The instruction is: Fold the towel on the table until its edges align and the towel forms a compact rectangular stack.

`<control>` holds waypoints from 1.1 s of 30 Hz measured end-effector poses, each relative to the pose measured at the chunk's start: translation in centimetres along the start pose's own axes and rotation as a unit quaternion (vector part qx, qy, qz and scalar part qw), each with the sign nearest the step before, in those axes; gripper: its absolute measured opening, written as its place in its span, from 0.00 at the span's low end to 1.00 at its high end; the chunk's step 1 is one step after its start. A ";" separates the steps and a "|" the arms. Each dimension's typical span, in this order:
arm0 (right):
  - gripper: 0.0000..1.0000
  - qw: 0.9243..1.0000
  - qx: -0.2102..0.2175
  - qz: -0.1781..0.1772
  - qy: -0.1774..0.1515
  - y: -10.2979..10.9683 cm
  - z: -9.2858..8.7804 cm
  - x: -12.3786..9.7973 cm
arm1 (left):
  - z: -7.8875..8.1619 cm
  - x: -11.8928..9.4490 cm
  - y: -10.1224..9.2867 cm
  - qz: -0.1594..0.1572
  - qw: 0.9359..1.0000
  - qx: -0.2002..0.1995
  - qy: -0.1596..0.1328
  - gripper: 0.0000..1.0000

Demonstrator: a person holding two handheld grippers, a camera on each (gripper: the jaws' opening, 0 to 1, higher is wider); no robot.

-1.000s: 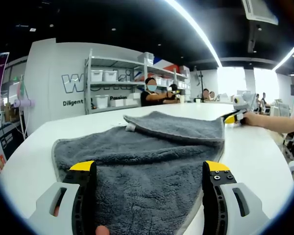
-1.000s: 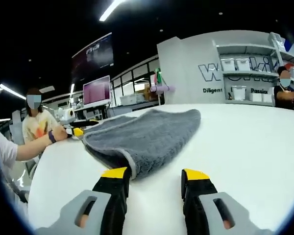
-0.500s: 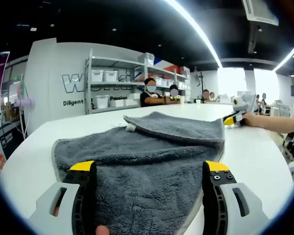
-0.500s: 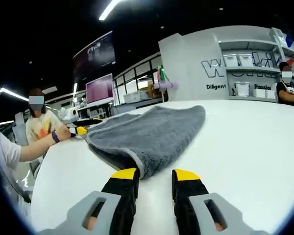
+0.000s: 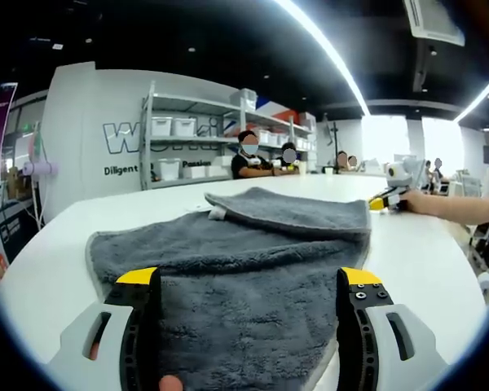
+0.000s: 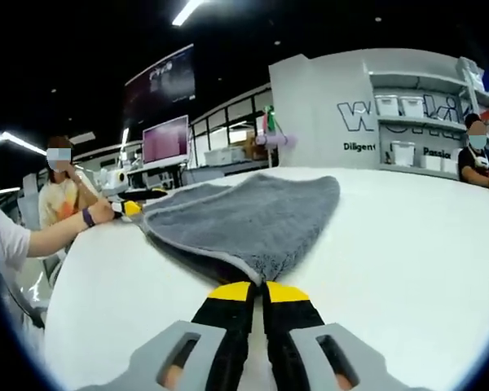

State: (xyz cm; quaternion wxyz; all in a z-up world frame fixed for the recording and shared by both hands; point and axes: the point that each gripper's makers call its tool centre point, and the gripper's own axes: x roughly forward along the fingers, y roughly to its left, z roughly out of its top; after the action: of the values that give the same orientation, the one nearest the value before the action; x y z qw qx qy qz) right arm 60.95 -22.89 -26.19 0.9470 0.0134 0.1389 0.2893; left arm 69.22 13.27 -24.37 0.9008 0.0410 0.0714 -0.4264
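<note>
While the left gripper (image 5: 248, 285) gapes wide over it, the towel (image 6: 244, 224) stretches lengthwise ahead from the right gripper (image 6: 257, 291), clamped on its near corner.

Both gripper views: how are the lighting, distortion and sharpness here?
Left gripper view: bright ceiling strip light blown out, windows at right overexposed, towel pile sharp, fisheye bends the table edge. Right gripper view: even light, soft shadow under the towel edge, distant shelves slightly soft, strong barrel curvature.
</note>
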 end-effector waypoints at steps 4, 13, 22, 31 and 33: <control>0.00 0.998 0.026 -0.052 -0.024 -2.2 0.7 -0.9 | 0.0 0.0 -0.1 0.000 1.000 0.000 0.000 0.87; 0.00 0.977 0.073 -0.192 -0.059 -7.6 1.1 -4.1 | -0.1 -0.1 -0.2 0.001 1.000 0.000 0.001 0.87; 0.00 0.949 0.087 -0.289 -0.088 -10.5 1.2 -7.6 | 0.0 0.0 0.2 0.001 1.000 -0.002 0.000 0.87; 0.00 0.944 0.086 -0.306 -0.087 -10.6 1.0 -8.2 | 0.0 0.0 0.2 0.000 1.000 -0.002 0.000 0.86; 0.00 0.944 0.087 -0.305 -0.090 -10.6 1.0 -8.3 | 0.0 0.0 0.1 -0.001 1.000 -0.002 0.000 0.86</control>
State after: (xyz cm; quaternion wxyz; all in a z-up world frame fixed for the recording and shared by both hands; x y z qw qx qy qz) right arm 60.36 -36.23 -24.19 0.9936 0.0786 0.0752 -0.0293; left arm 69.30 13.28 -24.40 0.9007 0.0386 0.0722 -0.4267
